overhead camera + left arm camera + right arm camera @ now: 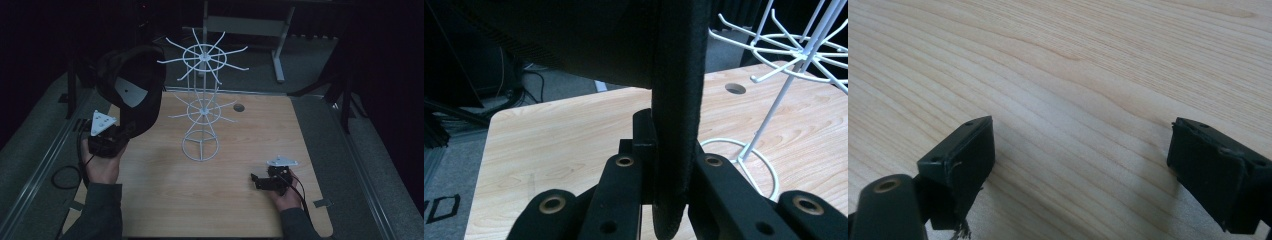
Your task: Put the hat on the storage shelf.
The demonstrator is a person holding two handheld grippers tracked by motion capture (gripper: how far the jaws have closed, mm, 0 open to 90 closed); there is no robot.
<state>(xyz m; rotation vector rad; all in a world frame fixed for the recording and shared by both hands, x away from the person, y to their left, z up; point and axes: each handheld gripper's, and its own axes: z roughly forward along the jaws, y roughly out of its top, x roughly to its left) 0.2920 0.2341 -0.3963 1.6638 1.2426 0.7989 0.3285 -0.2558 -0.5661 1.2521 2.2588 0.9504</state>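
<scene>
The person's left gripper (121, 134) is raised over the left edge of the wooden table (250, 210), its jaws pinched tight on the brim of a black cap (131, 82). The cap hangs in the air above the table's far-left corner, lifted clear of the wood, with its hollow underside turned toward the high camera so that a pale grey label (131, 93) inside the crown shows. In the left gripper view the brim (676, 130) runs down as a thick dark band between the two jaws, which press on it from either side (no gap shows between pads and fabric).

Just to the right of the cap stands a white wire display rack (201, 107), upright near the middle of the table's far half. It has a round base ring (200, 146) flat on the wood and two tiers of hooked prongs (204, 56) fanning out from a thin central pole. The cap is near the upper tier's left-hand prongs but apart from them.

The right gripper (256, 181) lies low at the near-right part of the table, well apart from rack and cap, in the person's right hand (286, 192). Its jaws stand spread wide (bare wood grain lies between them in the right gripper view) and hold nothing.

A small round hole (238, 107) is cut into the tabletop beyond the rack.
</scene>
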